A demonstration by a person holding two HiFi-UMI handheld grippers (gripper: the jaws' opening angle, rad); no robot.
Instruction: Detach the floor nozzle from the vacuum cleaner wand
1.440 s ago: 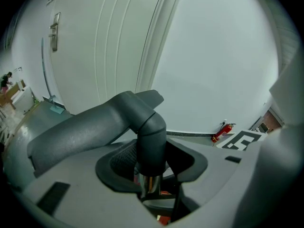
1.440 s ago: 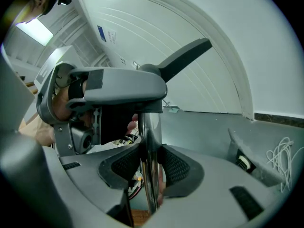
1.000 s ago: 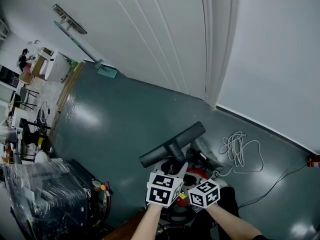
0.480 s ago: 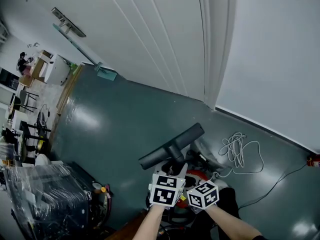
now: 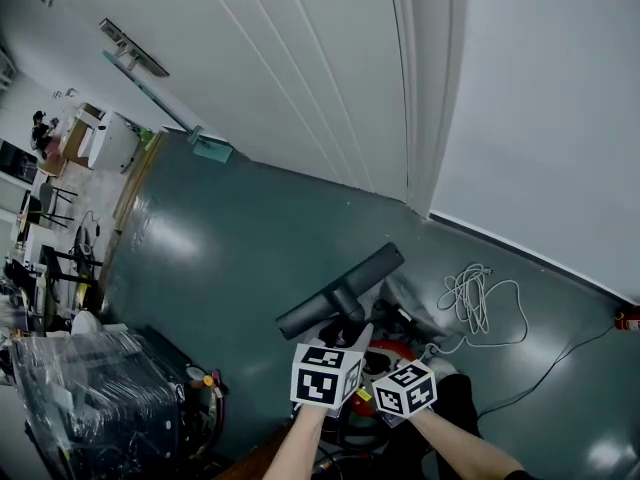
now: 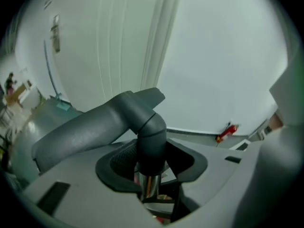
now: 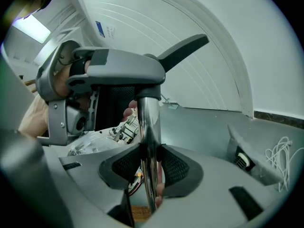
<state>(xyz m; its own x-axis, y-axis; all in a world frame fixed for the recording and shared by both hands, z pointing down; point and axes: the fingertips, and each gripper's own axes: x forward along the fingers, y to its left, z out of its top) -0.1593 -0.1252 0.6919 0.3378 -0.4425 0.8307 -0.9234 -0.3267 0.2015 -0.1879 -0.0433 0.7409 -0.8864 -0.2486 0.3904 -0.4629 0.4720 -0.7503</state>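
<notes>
Chrome wand (image 7: 147, 122), stiff and slick, is pinched in the right gripper (image 7: 151, 170), where it could slide. The left gripper (image 6: 151, 165) clamps the rigid grey plastic neck of the floor nozzle (image 6: 90, 129), held up above the floor (image 5: 230, 248). That neck looks the best hold, and the head seems light.

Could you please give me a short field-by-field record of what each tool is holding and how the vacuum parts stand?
left tool: closed on the neck of the floor nozzle
right tool: closed on the chrome wand
joint: nozzle seated on the wand, not yet detached
nearby: white cable lying loose on the floor
</notes>
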